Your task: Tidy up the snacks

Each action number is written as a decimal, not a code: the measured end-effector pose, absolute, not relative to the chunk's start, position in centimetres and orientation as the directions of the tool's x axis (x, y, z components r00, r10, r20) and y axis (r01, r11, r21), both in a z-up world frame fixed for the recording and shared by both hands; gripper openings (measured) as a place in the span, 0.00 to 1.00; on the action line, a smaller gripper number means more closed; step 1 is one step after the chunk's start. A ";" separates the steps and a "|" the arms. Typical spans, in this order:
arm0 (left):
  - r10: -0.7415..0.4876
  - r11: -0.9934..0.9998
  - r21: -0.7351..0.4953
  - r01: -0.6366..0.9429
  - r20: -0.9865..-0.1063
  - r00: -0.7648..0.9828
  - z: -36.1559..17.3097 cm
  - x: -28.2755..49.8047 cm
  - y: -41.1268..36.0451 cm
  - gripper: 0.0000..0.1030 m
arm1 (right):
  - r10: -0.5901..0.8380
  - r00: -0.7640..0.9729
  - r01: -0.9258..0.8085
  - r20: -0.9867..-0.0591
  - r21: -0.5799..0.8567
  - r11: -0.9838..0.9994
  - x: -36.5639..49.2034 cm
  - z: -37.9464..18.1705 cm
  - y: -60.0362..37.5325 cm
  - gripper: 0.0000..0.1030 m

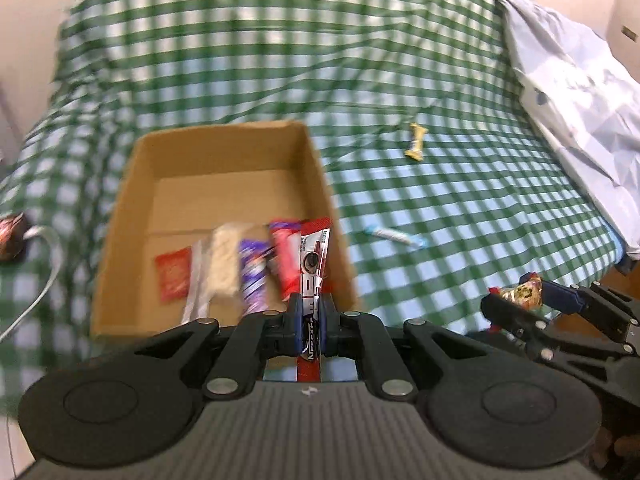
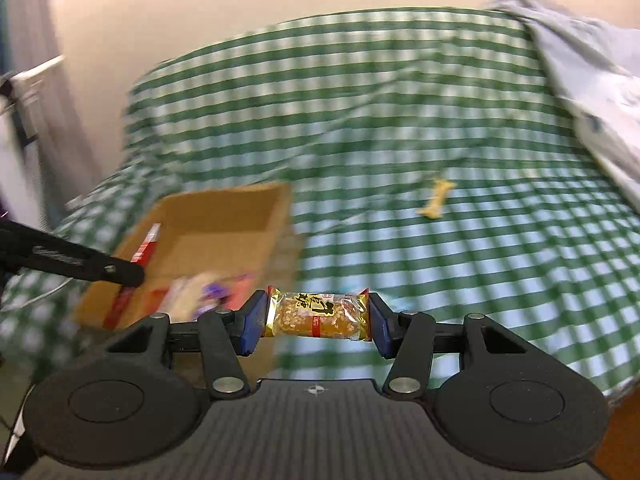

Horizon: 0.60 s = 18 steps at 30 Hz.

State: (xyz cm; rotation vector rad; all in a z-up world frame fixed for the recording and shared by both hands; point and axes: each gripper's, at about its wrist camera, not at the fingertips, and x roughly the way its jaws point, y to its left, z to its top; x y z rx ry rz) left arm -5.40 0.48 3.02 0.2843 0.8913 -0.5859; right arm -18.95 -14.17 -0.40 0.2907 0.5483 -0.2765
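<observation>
Pinching a red sachet above the cardboard box, the left gripper is clamped tight. A golden snack packet is held crosswise by the right gripper.

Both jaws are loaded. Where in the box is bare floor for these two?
The far half of the cardboard box floor is bare, up to its back wall. The near half is crowded: red packet, pale bar, purple wrapper, pink-red pack.

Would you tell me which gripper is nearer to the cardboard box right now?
Left. The left gripper hangs at the cardboard box's near rim, holding a red sachet over it. The right gripper, clamping a golden snack, sits off to the box's right.
</observation>
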 end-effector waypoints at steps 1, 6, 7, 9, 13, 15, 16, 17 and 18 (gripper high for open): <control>-0.347 0.819 0.005 0.574 -0.792 0.503 3.1 -6.0 1.7 0.08 | -0.149 0.822 0.301 -0.549 0.197 0.933 -19.0 -0.2 -12.6 0.53; -0.326 0.852 0.004 0.523 -0.779 0.535 3.6 -8.9 7.0 0.08 | -0.041 0.819 0.173 -0.573 0.177 0.969 -19.2 0.2 -6.6 0.53; -0.326 0.856 0.003 0.517 -0.773 0.544 3.7 -9.3 7.7 0.08 | -0.029 0.816 0.153 -0.577 0.167 0.974 -19.2 0.2 -5.6 0.53; -0.329 0.862 0.000 0.507 -0.761 0.559 3.9 -10.3 9.0 0.08 | -0.016 0.815 0.123 -0.579 0.147 0.981 -19.4 0.4 -4.1 0.53; -0.353 0.867 -0.033 0.497 -0.746 0.565 4.4 -11.9 10.9 0.08 | -0.024 0.827 0.100 -0.562 0.104 0.990 -20.4 1.5 -2.4 0.53; -0.362 0.867 -0.041 0.497 -0.738 0.570 4.5 -12.6 11.5 0.08 | -0.034 0.832 0.098 -0.554 0.086 0.991 -21.0 1.9 -2.0 0.53; -0.367 0.866 -0.046 0.497 -0.734 0.572 4.6 -12.8 11.7 0.08 | -0.040 0.834 0.099 -0.551 0.078 0.992 -21.3 2.1 -1.7 0.53; -0.373 0.866 -0.051 0.497 -0.728 0.575 4.8 -13.1 12.0 0.08 | -0.044 0.835 0.099 -0.548 0.071 0.992 -21.5 2.2 -1.4 0.53; -0.376 0.866 -0.053 0.497 -0.723 0.579 4.9 -13.3 12.1 0.08 | -0.049 0.837 0.101 -0.545 0.066 0.993 -21.7 2.3 -1.3 0.53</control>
